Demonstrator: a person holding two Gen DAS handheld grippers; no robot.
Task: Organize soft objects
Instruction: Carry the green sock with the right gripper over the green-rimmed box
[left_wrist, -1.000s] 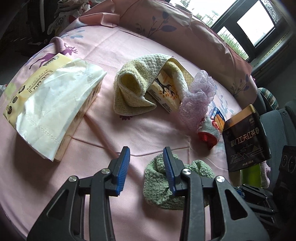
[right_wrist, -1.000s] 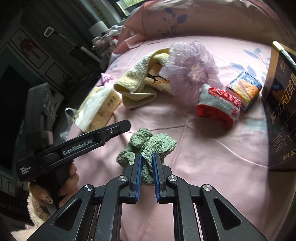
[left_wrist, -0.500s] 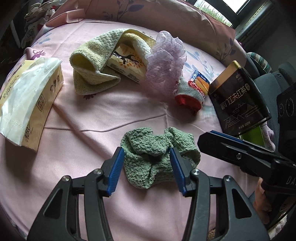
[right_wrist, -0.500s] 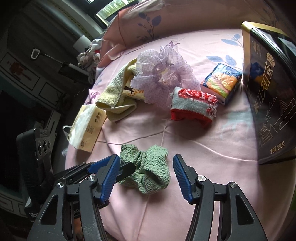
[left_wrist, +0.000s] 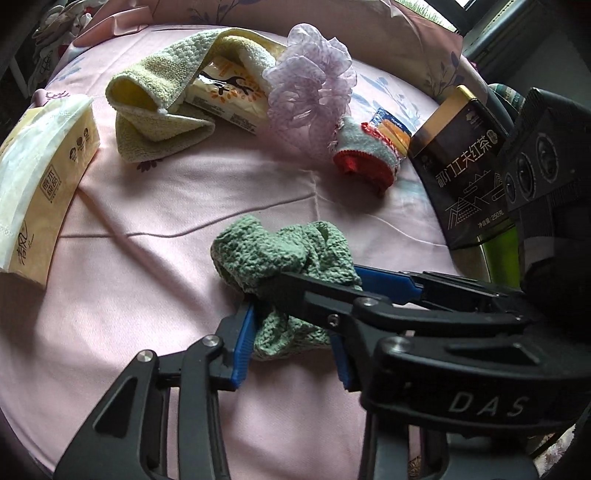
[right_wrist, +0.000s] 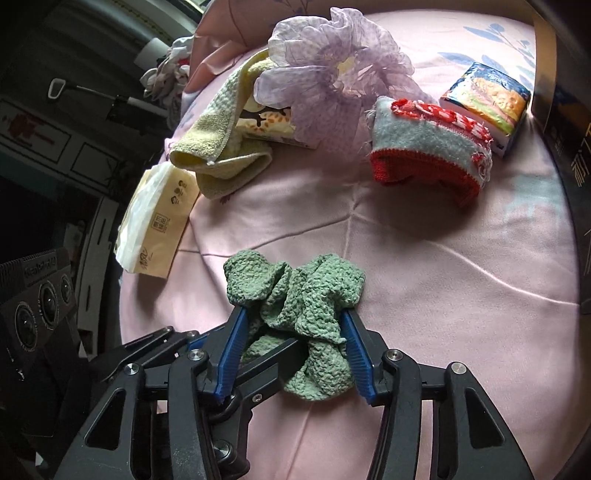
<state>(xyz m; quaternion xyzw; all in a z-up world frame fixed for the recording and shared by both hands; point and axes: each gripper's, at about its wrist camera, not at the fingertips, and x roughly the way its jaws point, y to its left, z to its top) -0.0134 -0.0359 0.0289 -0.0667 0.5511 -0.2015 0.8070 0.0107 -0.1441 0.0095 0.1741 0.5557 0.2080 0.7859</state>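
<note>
right gripper (right_wrist: 295, 354): reopened, now straddling green cloth (right_wrist: 295, 295) | left gripper (left_wrist: 291, 339): moved onto cloth, jaws astride | grippers crossed

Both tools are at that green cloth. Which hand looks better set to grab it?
Probably the right gripper: its open fingers straddle the middle of the green cloth. The left gripper brackets only the cloth's near edge, with the right gripper crossing over it.

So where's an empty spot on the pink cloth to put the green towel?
Bare pink cloth lies between the green towel, the red-and-grey knit piece and the black tea box. More lies between the towel and the tissue pack. The back is crowded around the purple mesh puff.
</note>
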